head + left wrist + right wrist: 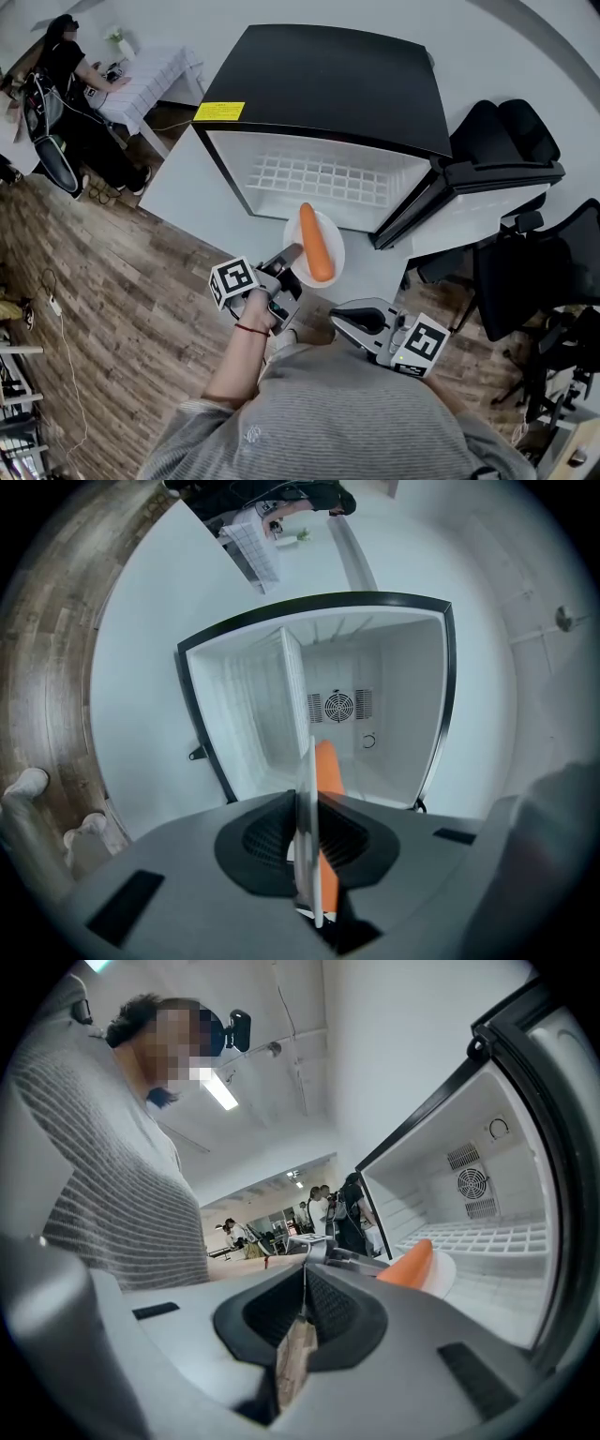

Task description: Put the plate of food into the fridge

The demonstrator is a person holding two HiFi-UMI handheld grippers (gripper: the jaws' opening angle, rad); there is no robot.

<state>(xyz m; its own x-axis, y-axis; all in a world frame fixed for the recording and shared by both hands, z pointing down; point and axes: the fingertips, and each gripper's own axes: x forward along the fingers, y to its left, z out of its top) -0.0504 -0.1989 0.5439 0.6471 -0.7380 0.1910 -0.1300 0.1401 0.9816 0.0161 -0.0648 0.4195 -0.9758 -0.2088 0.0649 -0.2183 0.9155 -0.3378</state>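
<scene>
While your left gripper (pixel 287 257) is clamped on the near rim of the round white plate (pixel 334 255), that plate, with one long orange carrot (pixel 316 242) lying on it, is held at the open front of the small black fridge with the white interior (pixel 328 84), short of its white wire shelf (pixel 323 178). Your right gripper (pixel 339 315) is near your body, apart from the plate, its jaws together with nothing between them. The fridge's door (pixel 497 173) stands open at your right.
</scene>
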